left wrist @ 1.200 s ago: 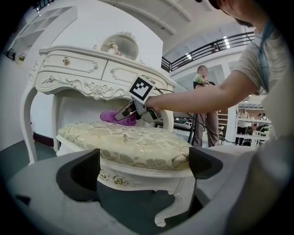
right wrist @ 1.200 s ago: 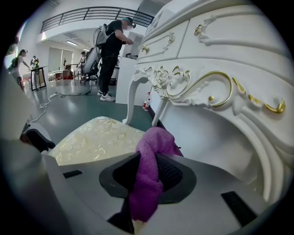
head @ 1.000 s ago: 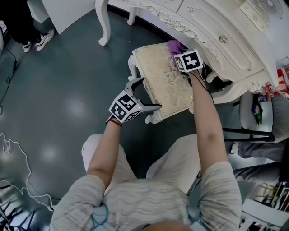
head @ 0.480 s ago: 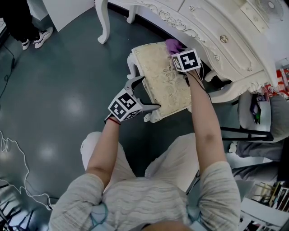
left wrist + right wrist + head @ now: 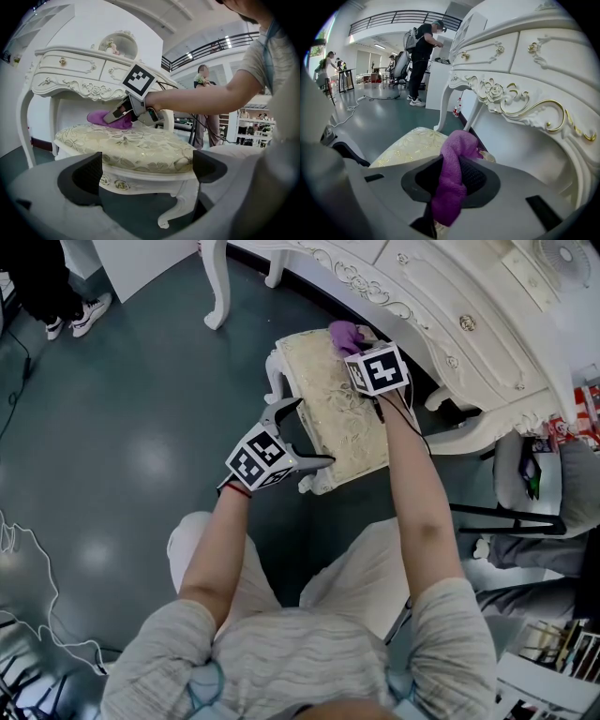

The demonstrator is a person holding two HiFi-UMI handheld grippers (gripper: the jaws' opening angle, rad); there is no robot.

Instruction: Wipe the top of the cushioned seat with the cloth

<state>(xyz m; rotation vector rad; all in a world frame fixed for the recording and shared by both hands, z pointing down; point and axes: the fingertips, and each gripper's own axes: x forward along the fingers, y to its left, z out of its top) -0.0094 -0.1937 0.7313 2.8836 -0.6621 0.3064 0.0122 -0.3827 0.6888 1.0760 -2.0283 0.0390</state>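
A cream cushioned seat with a gold leaf pattern stands on carved white legs, half under a white dressing table. My right gripper is shut on a purple cloth and presses it on the seat's far edge; the cloth hangs between its jaws, with the seat beyond. My left gripper stands open at the seat's near-left corner with nothing between its fingers. From the left gripper view, the seat fills the middle, with the purple cloth at its back.
The ornate white dressing table overhangs the seat's far side, one leg at the left. Dark grey-green floor spreads left. A white cable lies on it. A person's shoes stand at the top left. A chair sits at right.
My right gripper has slid the purple cloth leftward along the seat's far edge. The left gripper has hardly moved.
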